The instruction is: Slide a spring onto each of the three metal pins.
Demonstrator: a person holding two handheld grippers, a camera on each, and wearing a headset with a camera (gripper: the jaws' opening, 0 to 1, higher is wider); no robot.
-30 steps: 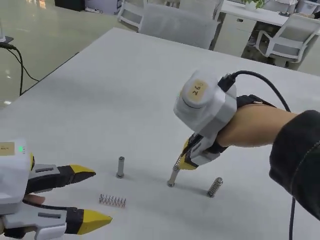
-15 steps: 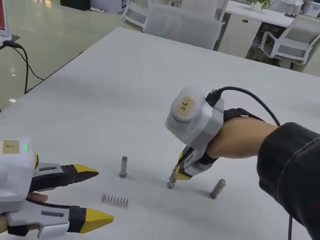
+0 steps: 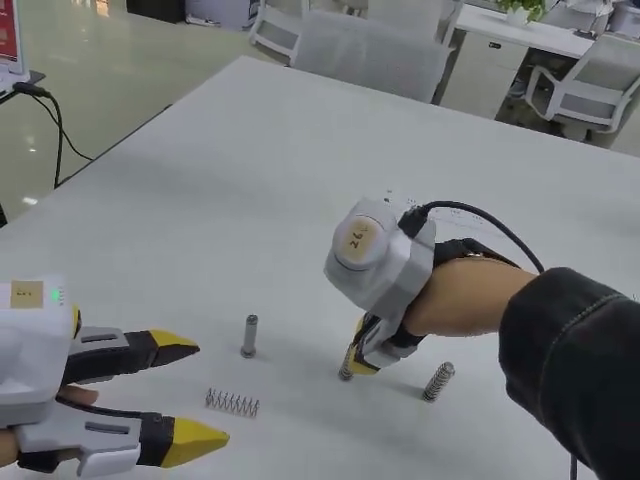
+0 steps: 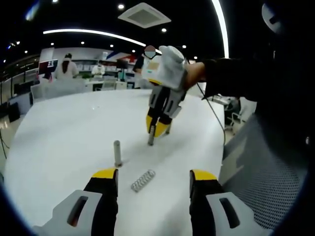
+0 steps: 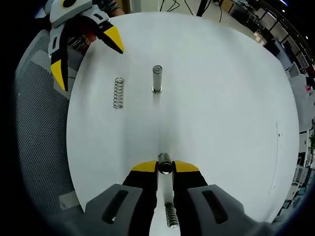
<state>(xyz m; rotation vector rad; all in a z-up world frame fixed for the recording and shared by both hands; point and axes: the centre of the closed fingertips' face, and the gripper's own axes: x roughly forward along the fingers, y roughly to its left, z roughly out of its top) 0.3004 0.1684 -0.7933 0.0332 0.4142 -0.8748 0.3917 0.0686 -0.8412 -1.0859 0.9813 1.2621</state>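
Right gripper (image 3: 358,364) clenches a coiled steel spring (image 5: 165,163) atop a grey metal pin (image 4: 151,142). Left gripper (image 3: 212,393) hangs released near a loose spring (image 3: 232,403).

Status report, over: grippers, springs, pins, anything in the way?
Left gripper open, hovering. Right gripper shut on held spring at middle pin. Sprung pin done; bare pin waiting, loose spring beside it. Nothing in the way.

A handwritten "26" stands on the round tan paper sticker (image 3: 357,238) atop the white housing of the right gripper (image 3: 352,368). The small yellow sticker (image 3: 27,294) on the white body of the left gripper (image 3: 211,392) carries marks too small to read. So does the red sign (image 3: 6,28) standing on the floor beyond the table.
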